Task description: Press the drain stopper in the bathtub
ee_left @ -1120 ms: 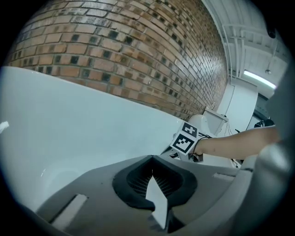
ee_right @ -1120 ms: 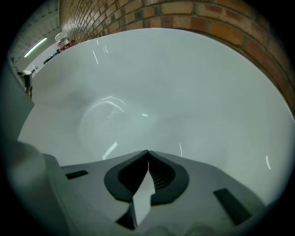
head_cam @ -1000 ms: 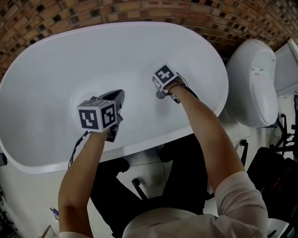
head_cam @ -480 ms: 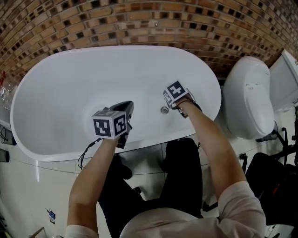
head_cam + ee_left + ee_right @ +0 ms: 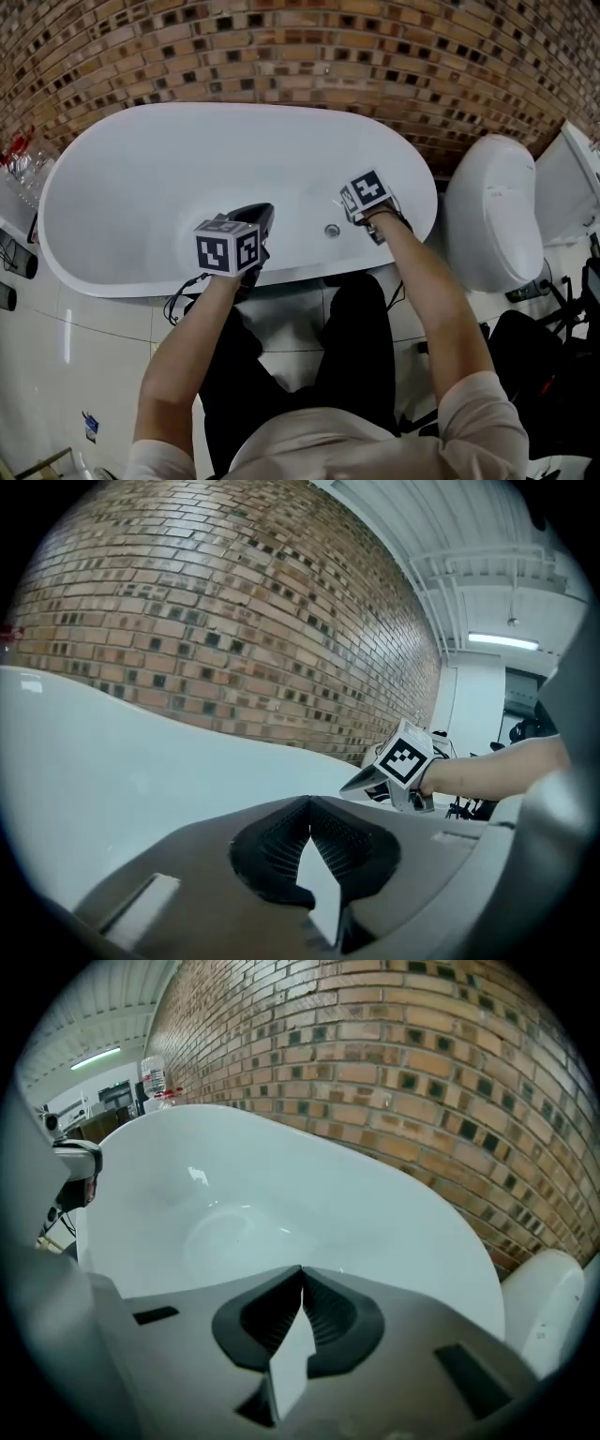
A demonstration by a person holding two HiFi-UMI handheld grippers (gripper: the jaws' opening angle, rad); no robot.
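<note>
The white bathtub (image 5: 103, 272) sits against a brick wall (image 5: 281, 47). The little round drain stopper (image 5: 331, 230) is at the bottom of the bathtub. It is on the side close to the person, toward the end by the toilet (image 5: 497, 211). The right gripper (image 5: 302, 1274) hangs over that same side of the bathtub, just beside the stopper and not on it. Its jaws are pressed together with nothing between them. The left gripper (image 5: 309, 803) hangs over the bathtub's near edge, about in the middle of its long side. Its jaws are pressed together too, and they hold nothing. The stopper lies between the two grippers, nearer the right one.
</note>
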